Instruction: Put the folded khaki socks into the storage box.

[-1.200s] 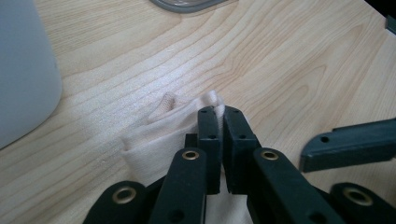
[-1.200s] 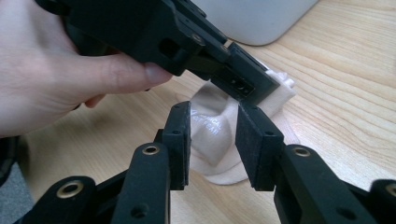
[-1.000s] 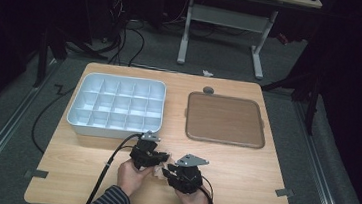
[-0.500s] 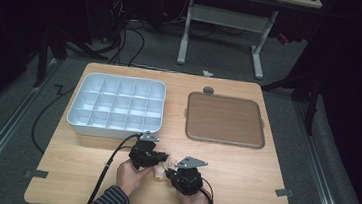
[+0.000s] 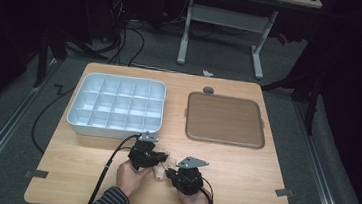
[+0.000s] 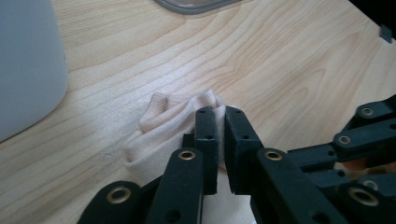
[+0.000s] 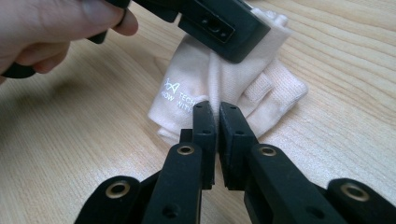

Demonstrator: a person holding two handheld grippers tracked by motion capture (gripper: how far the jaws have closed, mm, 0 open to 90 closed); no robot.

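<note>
Beige sock (image 7: pixel 219 79) unmoved; right hand-held gripper (image 7: pixel 217 108) closed further, pinching sock.

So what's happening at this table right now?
A person works a small cream sock near the front edge of the wooden table, with tongs in each hand. The left tongs and the right tongs are both shut on the bunched fabric. The white compartment tray and the brown mat lie farther back.
</note>
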